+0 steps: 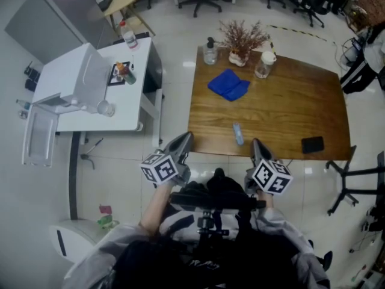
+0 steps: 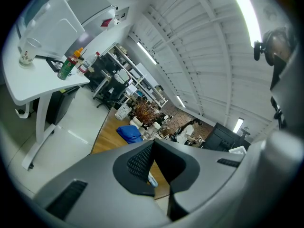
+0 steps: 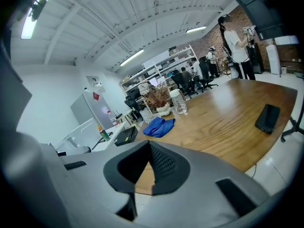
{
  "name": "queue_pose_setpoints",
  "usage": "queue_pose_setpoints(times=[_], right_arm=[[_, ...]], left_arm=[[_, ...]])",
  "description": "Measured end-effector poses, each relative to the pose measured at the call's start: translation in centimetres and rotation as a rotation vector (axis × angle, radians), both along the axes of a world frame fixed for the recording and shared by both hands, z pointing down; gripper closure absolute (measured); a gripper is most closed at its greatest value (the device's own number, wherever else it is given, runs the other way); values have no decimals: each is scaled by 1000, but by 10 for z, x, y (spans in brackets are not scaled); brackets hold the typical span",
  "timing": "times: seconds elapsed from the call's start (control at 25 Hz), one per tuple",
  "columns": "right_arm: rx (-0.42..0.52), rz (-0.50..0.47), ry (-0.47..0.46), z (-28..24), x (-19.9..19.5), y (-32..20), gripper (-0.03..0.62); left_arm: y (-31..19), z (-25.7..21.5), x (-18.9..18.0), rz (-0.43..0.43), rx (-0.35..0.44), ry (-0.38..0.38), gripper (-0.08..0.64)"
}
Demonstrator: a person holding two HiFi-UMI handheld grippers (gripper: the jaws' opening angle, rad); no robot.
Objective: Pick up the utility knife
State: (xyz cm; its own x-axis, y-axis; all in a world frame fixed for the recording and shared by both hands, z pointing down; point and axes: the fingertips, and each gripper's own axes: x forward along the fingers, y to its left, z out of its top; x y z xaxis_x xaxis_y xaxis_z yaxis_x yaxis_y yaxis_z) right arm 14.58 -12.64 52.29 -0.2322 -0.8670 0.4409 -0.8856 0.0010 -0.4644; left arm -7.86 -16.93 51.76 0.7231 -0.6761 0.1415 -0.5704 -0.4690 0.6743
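The utility knife, slim and pale blue-grey, lies on the wooden table close to its near edge. Both grippers hover just off that edge, one on each side of the knife and neither touching it. My left gripper is to the knife's left with its jaws shut and empty. In the left gripper view a sliver of the knife shows below the closed tips. My right gripper is to the knife's right, also shut and empty. The right gripper view does not show the knife.
A blue cloth, a soap bottle, a vase of dried twigs and a jar stand at the table's far side. A black phone lies at the front right. A white desk stands to the left.
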Motion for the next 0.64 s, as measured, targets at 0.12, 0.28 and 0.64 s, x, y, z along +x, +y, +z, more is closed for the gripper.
queue_pose_setpoints(times=[0.12, 0.28, 0.64], right_arm=[[1, 2, 3, -2, 1, 0, 580], [-2, 1, 8, -1, 3, 1, 578], [-10, -4, 15, 0, 5, 0, 578]], left_arm=[[-1, 0, 1, 3, -2, -1, 554], [-2, 1, 4, 5, -4, 0, 554], [-2, 2, 6, 6, -13, -3, 554]])
